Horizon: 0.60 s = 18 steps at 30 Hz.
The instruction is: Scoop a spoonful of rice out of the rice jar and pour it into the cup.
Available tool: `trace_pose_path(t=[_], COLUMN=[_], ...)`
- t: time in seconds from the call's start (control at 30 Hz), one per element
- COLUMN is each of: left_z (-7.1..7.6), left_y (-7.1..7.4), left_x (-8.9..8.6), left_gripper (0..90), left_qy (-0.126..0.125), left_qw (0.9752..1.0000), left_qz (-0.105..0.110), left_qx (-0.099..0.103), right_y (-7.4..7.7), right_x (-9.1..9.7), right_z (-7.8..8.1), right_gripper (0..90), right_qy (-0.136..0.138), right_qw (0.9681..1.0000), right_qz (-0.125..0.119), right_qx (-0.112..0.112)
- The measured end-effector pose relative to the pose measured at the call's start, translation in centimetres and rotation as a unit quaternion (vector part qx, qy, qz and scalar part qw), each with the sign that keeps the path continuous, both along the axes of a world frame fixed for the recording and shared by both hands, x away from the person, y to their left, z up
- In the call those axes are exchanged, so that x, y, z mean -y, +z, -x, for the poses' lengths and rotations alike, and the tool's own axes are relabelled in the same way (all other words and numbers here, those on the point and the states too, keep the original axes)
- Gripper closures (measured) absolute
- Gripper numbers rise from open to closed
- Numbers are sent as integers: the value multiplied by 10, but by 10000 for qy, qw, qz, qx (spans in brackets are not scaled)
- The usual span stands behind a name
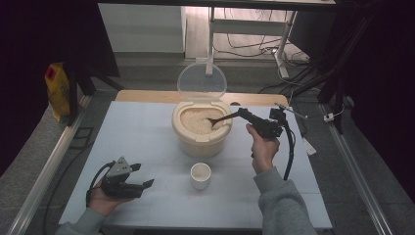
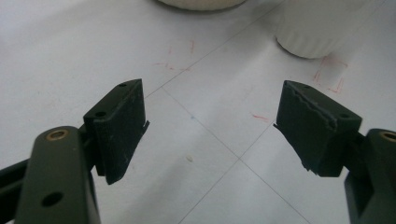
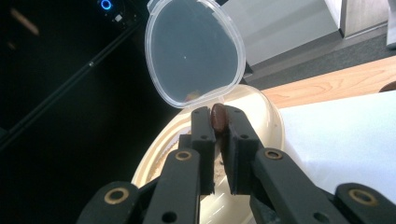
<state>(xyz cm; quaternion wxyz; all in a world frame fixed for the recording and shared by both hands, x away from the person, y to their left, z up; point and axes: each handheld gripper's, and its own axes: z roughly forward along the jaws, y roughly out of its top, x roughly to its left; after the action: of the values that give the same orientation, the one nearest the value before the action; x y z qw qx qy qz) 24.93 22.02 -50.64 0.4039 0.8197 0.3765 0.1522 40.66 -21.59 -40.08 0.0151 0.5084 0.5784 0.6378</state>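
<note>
A cream rice container [image 1: 200, 141] with its clear lid [image 1: 201, 80] standing open holds white rice [image 1: 195, 121] at mid table. A dark brown spoon [image 1: 222, 119] has its bowl down in the rice, and my right gripper [image 1: 243, 113] is shut on its handle [image 3: 218, 116]. The container rim [image 3: 261, 103] and open lid [image 3: 194, 51] appear behind the jaws in the right gripper view. A small white cup [image 1: 200, 175] stands in front of the container, empty as far as I can see. My left gripper [image 1: 145, 175] rests open near the front left, with nothing between its pads [image 2: 122, 122].
The white table mat [image 1: 137, 142] carries faint red marks [image 2: 330, 77]. The cup's base [image 2: 308, 32] lies just ahead of the left jaws. A yellow bag [image 1: 57, 90] stands off the table at far left. A cable [image 1: 291, 152] trails from the right gripper.
</note>
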Motion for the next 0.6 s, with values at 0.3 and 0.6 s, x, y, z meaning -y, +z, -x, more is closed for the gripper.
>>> trace_pose_path(t=[0.3, 0.6], left_z=[0, 0], left_y=[0, 0], left_x=[0, 1], left_gripper=[239, 239], left_qy=[-1, -15], left_qw=[10000, 10000], left_qz=[7, -27], left_qx=[-1, -1], right_y=[-9, -10], right_x=[8, 15], right_z=[-6, -9], right_gripper=[833, 833], right_qy=[-78, -93], right_qw=[9982, 9956], right_qz=[-432, -762], right_qx=[-398, -534])
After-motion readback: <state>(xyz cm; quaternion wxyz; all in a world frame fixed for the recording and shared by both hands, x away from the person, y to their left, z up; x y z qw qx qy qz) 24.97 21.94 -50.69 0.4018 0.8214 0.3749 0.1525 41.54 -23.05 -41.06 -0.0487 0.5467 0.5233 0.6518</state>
